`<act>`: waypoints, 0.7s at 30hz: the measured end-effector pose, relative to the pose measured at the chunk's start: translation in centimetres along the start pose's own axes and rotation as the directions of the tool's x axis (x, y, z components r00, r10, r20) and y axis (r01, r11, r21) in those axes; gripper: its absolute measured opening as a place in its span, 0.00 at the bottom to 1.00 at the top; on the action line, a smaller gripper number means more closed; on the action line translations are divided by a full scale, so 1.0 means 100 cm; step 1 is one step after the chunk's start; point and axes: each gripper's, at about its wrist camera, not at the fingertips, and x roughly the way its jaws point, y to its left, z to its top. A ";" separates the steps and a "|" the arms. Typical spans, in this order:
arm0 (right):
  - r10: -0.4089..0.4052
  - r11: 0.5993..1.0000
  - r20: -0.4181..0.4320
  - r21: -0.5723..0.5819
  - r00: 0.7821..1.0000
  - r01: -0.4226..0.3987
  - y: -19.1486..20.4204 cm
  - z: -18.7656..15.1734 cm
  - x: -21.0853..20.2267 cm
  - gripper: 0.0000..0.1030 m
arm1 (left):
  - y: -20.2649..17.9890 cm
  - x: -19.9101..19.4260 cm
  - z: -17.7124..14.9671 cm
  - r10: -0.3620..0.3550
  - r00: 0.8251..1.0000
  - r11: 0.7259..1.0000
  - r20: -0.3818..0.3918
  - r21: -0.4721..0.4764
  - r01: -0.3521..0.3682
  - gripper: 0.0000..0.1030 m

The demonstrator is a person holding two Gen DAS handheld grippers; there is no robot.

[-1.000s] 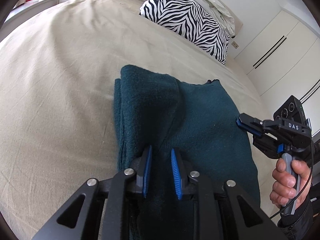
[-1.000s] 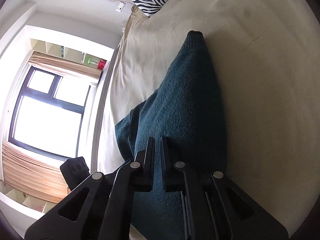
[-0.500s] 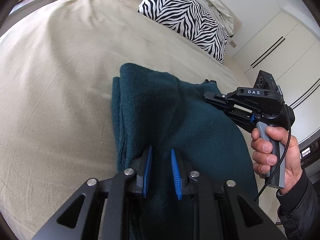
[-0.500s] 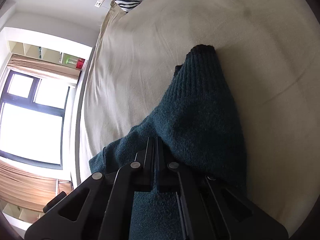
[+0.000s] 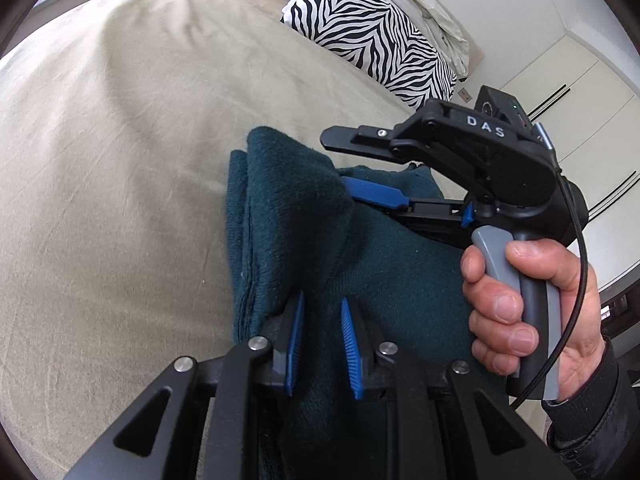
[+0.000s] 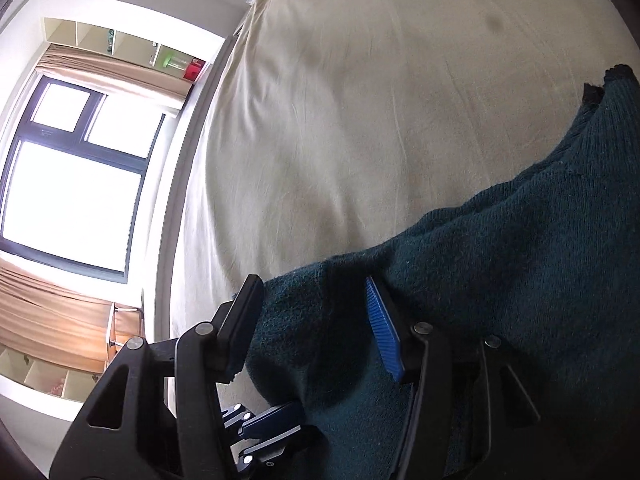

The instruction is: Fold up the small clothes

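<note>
A dark teal knitted garment (image 5: 288, 216) lies partly folded on the beige bed sheet (image 5: 112, 152); it also shows in the right wrist view (image 6: 500, 264). My left gripper (image 5: 320, 312) is shut on a raised fold of it at its near end, the blue pads a little apart with cloth between them. My right gripper (image 6: 312, 300) is open, its jaws wide apart astride the garment's far fold. In the left wrist view the right gripper (image 5: 344, 160) hangs over the garment's far end, held in a hand.
A zebra-striped pillow (image 5: 372, 36) and a white pillow (image 5: 424, 4) lie at the head of the bed. White wardrobe doors (image 5: 568, 92) stand to the right. A window (image 6: 68, 184) with curtains and shelves is beyond the bed's far side.
My right gripper has swung left across the garment carrying its edge, then opened wide and let the cloth go. My left gripper has kept its hold.
</note>
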 end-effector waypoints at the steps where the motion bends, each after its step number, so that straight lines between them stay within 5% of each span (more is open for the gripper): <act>1: -0.016 1.000 0.004 0.006 1.000 0.016 -0.003 0.002 0.000 0.39 | 0.002 0.000 0.001 -0.007 1.000 1.000 0.000 -0.007 0.007 0.21; 6: -0.074 0.997 0.062 0.022 0.995 0.073 -0.001 -0.004 -0.024 0.40 | 0.009 -0.002 0.001 -0.029 1.000 0.999 -0.002 -0.031 0.029 0.19; 12: 0.226 0.973 0.079 0.025 0.971 -0.228 -0.009 -0.069 -0.091 0.54 | 0.007 -0.002 0.000 -0.018 1.000 0.999 0.002 -0.030 0.018 0.19; 17: 0.255 0.966 0.123 -0.076 0.959 -0.247 -0.052 -0.142 -0.134 0.54 | 0.004 -0.003 -0.003 -0.002 1.000 1.000 0.015 -0.028 0.002 0.19; 21: 0.244 0.969 0.159 -0.014 0.957 -0.245 -0.087 -0.172 -0.170 0.55 | 0.001 -0.005 -0.004 0.004 1.000 1.000 0.023 -0.026 -0.004 0.19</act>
